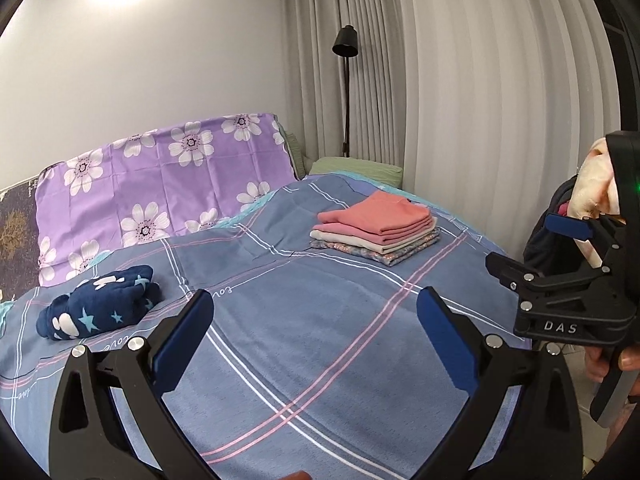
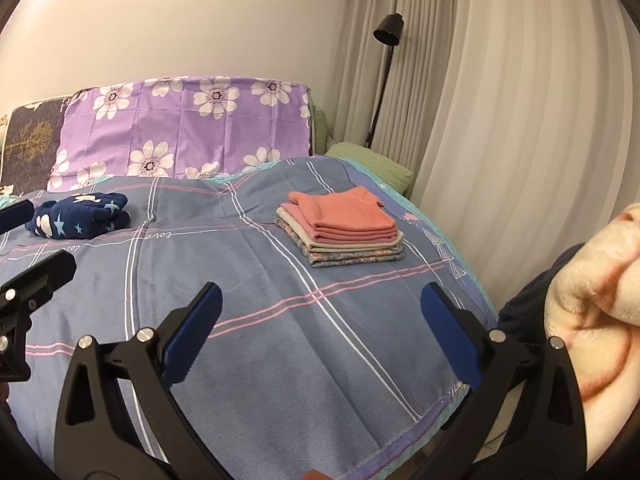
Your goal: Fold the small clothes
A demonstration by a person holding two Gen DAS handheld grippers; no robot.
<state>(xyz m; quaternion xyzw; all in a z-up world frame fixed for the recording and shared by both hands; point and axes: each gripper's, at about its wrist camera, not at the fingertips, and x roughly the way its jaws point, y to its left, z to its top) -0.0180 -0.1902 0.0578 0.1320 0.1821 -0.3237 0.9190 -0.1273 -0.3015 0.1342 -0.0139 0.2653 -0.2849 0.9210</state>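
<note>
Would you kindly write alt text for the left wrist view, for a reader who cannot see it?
The open left gripper hovers empty over a blue plaid bedspread, with a stack of folded clothes ahead and a bundled navy star-print garment at left. The right gripper, also open, shows at the right edge.

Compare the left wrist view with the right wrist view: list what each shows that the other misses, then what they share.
Only the left wrist view shows the right gripper from the side, open, with its DAS lettering, and the left gripper open over the bed. Only the right wrist view shows the triangle-patterned border of the bedspread, and the right gripper from behind. Both share the folded stack topped by a pink garment, the unfolded navy star-print garment, the purple flowered pillow, the black floor lamp and a cream fleece at the right edge.
</note>
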